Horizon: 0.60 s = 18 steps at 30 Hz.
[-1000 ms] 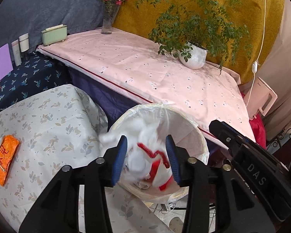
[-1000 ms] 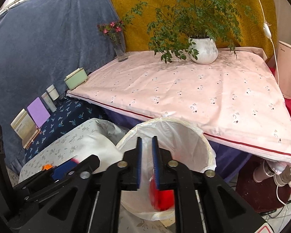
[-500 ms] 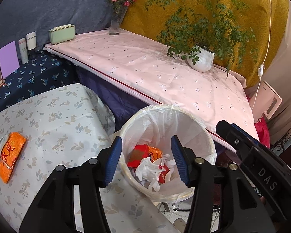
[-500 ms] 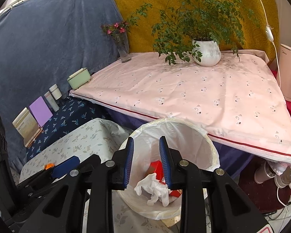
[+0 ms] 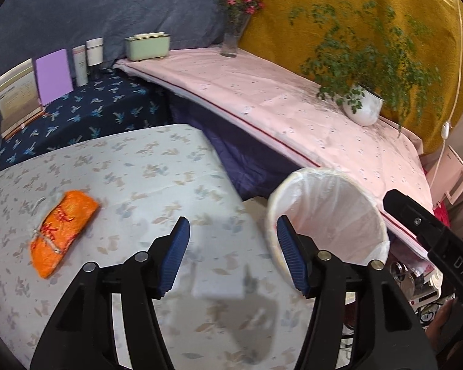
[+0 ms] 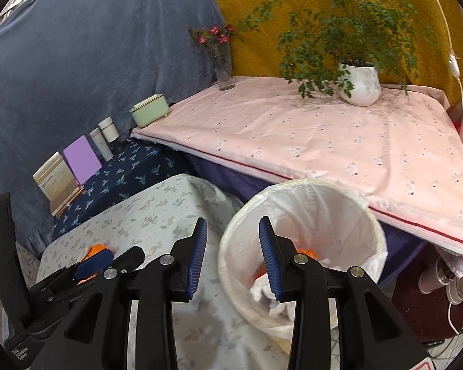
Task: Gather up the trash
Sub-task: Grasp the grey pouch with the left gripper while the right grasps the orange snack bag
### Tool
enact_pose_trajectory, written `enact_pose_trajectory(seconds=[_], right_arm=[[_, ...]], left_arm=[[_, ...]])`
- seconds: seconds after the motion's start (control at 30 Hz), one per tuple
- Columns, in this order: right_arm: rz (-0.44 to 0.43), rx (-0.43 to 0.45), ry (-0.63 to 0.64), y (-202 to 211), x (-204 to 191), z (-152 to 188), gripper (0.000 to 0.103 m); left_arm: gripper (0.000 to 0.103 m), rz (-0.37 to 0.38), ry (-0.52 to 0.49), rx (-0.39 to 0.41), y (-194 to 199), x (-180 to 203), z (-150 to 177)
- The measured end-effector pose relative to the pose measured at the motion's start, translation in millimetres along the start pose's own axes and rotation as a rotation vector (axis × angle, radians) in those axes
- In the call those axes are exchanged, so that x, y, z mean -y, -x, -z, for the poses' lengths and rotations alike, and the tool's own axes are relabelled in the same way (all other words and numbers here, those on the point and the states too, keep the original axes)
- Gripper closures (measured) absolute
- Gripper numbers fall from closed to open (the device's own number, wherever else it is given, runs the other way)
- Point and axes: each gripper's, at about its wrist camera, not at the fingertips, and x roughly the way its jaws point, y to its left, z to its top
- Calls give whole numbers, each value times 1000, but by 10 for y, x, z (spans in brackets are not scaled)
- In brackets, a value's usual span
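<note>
Half the orange packet [image 6: 95, 251] hides behind left hand-held gripper [image 6: 94, 262].

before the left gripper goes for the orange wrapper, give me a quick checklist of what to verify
1. Left gripper empty: ok, jaws opening, nothing between them.
2. Right gripper empty: ok, jaws opening, nothing held.
3. Orange wrapper reachable: ok, lying flat on the floral tablecloth, nothing on top.
4. Path to the wrapper clear: ok, only bare cloth between.
5. Lined trash bin ready: ok, upright and open; white crumpled trash inside.
6. Room left in the bin: cannot tell.
</note>
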Motion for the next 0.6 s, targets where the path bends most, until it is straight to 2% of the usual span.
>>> enact_pose_trajectory(seconds=[0.23,0.3,0.43,0.6], right_arm=[[-57,-53,53,-140,-474,175,65],[-69,-69,70,-189,-607,238,63],[-107,-109,102,-311,-918,365,63],[-154,-161,128,-494,-1282,550,58]], left_arm=[[42,-89,48,-2,110,-666,105],[36,-117,55,-4,134,-837,139],[36,-168,73,-11,172,-1199,199],[25,-215,79,-22,185,-1610,232]])
